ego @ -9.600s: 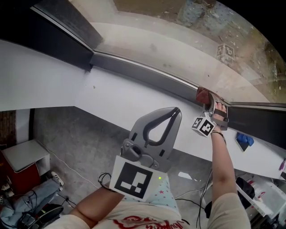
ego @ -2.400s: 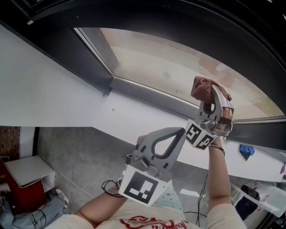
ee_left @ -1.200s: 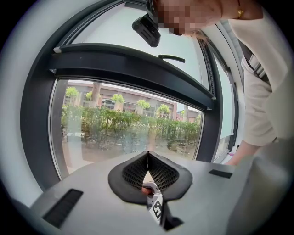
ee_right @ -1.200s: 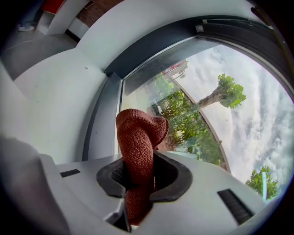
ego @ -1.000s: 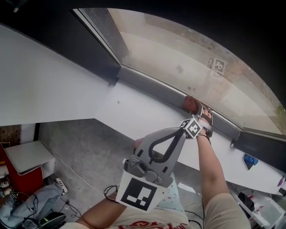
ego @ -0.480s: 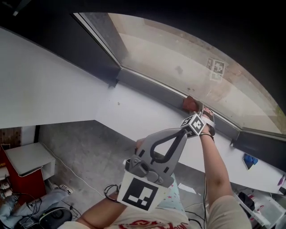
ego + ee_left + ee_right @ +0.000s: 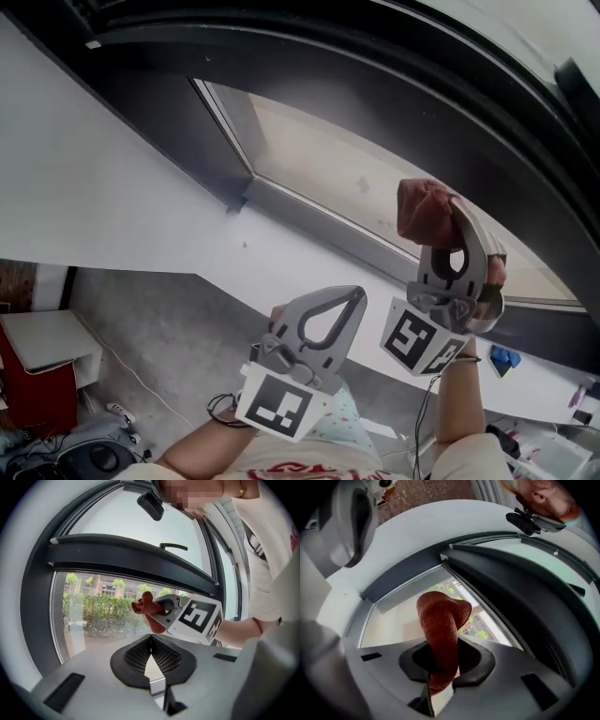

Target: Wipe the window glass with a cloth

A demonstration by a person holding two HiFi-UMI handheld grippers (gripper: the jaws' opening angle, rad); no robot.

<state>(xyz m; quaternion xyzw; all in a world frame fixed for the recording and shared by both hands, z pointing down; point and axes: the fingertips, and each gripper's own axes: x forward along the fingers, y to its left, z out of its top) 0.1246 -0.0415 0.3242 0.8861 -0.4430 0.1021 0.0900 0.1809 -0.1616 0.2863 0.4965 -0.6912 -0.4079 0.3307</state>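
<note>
Cloth (image 7: 422, 208): where now?
— Centre right of head view, clamped tight in my right gripper (image 7: 439, 217). Half a second ago it sat low at the bottom rail (image 7: 309, 214); now it's raised before the window glass (image 7: 319, 159), contact unclear.
— Left gripper (image 7: 151, 643)?
— Lower centre, jaws together, empty. Likely a fresh stroke starting.

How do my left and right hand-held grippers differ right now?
The right hand-held gripper is clamped on a reddish-brown cloth, while the left hand-held gripper has its jaws together on nothing. In the head view the right one is raised up in front of the window glass, and the left one sits lower, nearer the body. Both are grey and point toward the window.
</note>
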